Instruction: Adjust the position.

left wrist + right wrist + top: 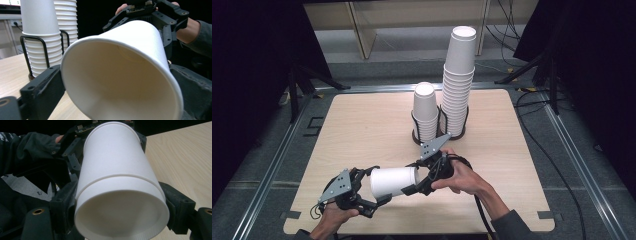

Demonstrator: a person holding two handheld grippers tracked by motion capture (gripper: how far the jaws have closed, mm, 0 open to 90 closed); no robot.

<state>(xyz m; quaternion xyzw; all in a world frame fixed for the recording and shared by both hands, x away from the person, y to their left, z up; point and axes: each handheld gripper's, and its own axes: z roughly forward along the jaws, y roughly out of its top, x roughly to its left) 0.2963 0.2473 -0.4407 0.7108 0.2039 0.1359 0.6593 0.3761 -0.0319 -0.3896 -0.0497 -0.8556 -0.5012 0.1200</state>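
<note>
Between left tool (379,192) and right tool (417,180), paper cup (393,181) lies sideways.

We've got a cup (393,181) sideways between both hand-held grippers near the counter's (362,125) front; two cup stacks (458,85) stand behind it.

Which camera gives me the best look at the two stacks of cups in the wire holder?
The high view: both cup stacks stand whole in the wire holder, the right one taller. The left gripper view shows their lower parts behind the held cup. In the right gripper view that cup and bare table appear instead.
</note>
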